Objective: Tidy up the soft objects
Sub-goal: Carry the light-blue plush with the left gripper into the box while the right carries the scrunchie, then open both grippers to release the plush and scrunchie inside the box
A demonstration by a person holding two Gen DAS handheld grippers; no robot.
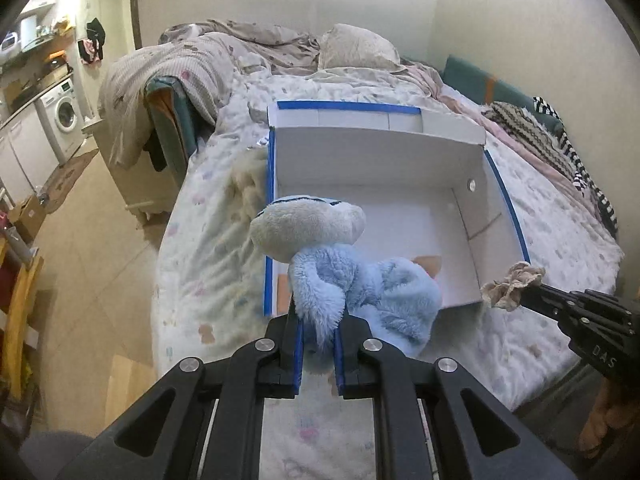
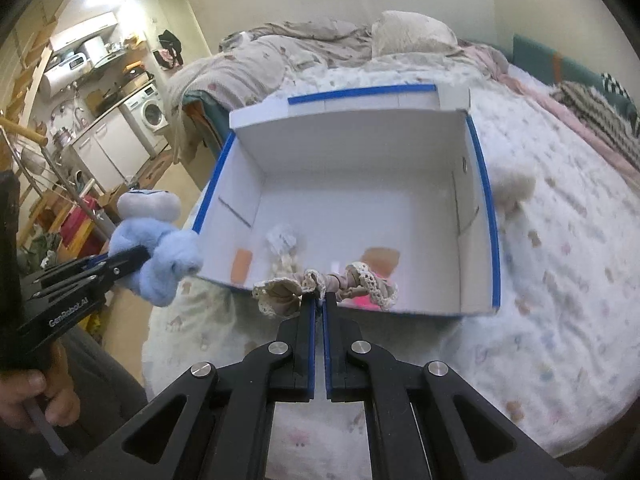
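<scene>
A white cardboard box (image 1: pixel 360 148) with blue-taped rims lies open on the bed; it also shows in the right wrist view (image 2: pixel 340 152). My left gripper (image 1: pixel 318 332) is shut on a light blue plush toy (image 1: pixel 340 272) with a cream head, held over the box's near left corner; the toy also shows in the right wrist view (image 2: pixel 156 240). My right gripper (image 2: pixel 319 300) is shut on a beige lace-edged scrunchie (image 2: pixel 328 282), held at the box's near rim; the scrunchie also shows in the left wrist view (image 1: pixel 510 284). A small white item (image 2: pixel 282 240) and a pink item (image 2: pixel 366 300) lie inside the box.
The bed (image 1: pixel 208 264) has a pale patterned cover, with rumpled bedding and a pillow (image 1: pixel 356 46) at the far end. A cream fluffy thing (image 2: pixel 514 184) lies right of the box. Striped clothes (image 1: pixel 560 144) lie along the right wall. Floor and a washing machine (image 1: pixel 64 114) are at left.
</scene>
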